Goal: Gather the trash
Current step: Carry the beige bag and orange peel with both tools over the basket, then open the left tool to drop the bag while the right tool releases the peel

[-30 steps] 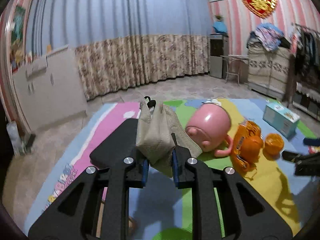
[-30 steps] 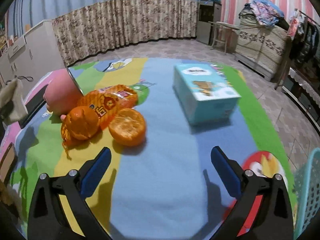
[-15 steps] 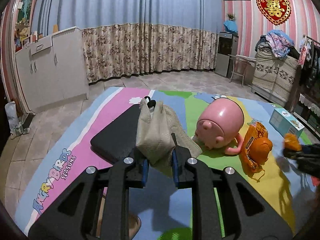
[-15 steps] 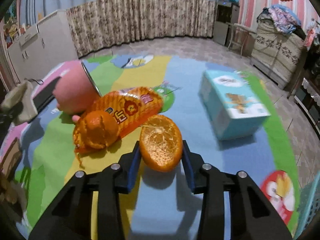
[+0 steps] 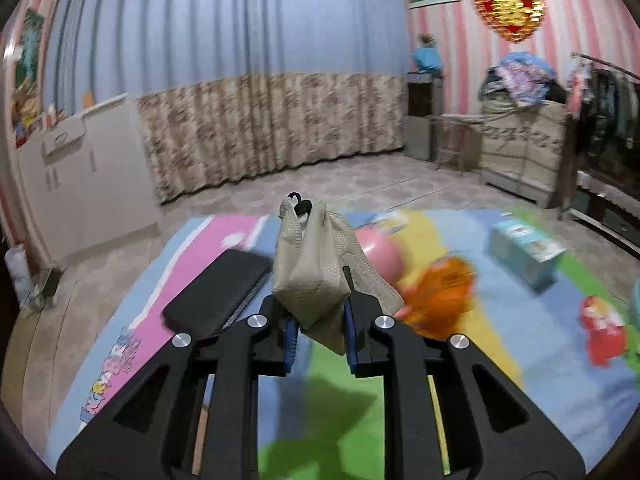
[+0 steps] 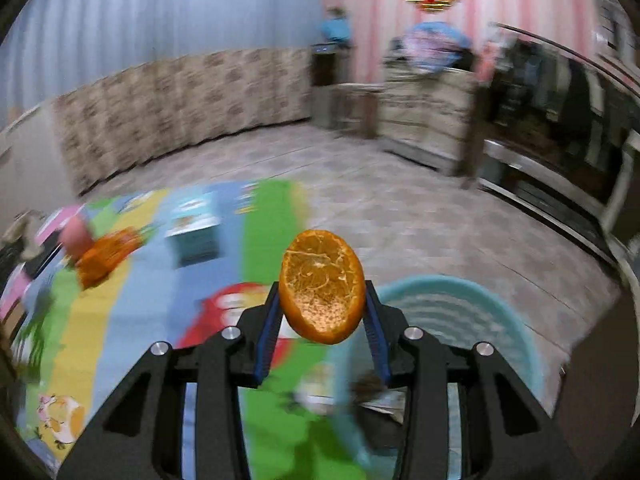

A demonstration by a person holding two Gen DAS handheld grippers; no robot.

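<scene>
My right gripper (image 6: 322,312) is clamped on an orange peel (image 6: 321,285), w/ the teal basket (image 6: 500,312) just below. Left gripper (image 5: 318,330) is pinching a beige mask (image 5: 316,264) above the mat (image 5: 520,360).

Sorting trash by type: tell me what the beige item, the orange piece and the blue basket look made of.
Beige item, clamped in the left gripper: soft woven or mesh fabric, matte, with a dimpled weave and limp folds; possibly a face mask. Orange peel, held in the right gripper: organic citrus rind, with a pithy, fibrous inside. Blue basket: probably rigid plastic, ribbed wall, though blurred.
</scene>
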